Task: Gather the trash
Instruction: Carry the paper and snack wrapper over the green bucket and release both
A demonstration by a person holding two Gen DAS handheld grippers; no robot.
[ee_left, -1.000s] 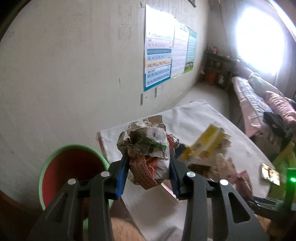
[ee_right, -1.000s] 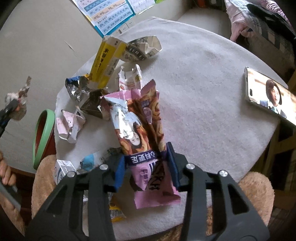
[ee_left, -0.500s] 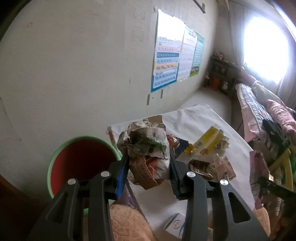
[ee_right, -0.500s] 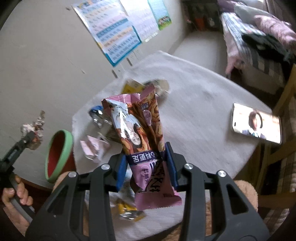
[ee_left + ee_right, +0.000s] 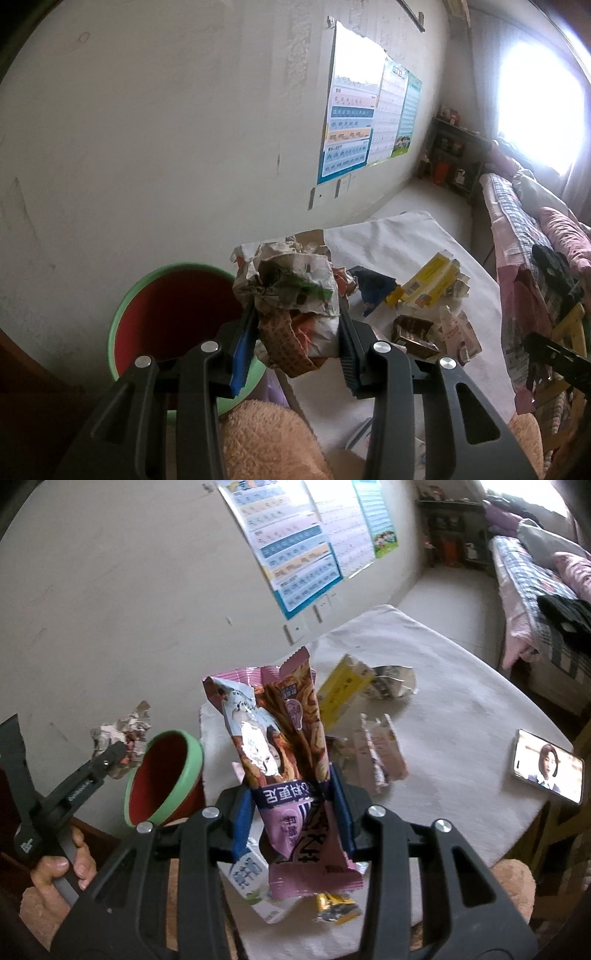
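On table (image 5: 461, 686): one phone (image 5: 547, 765), one yellow carton (image 5: 341, 688).

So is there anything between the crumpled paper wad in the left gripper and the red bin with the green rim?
Nothing visible. The left gripper is shut on the crumpled wad, held in the air beside the bin, whose mouth is open and looks bare inside. From the right wrist view, only open air separates wad and rim.

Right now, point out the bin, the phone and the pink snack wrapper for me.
bin (image 5: 192, 755), right wrist view, on its green rim.
phone (image 5: 546, 770), right wrist view, on its lit screen.
pink snack wrapper (image 5: 288, 738), right wrist view, on the printed front above the tongs.
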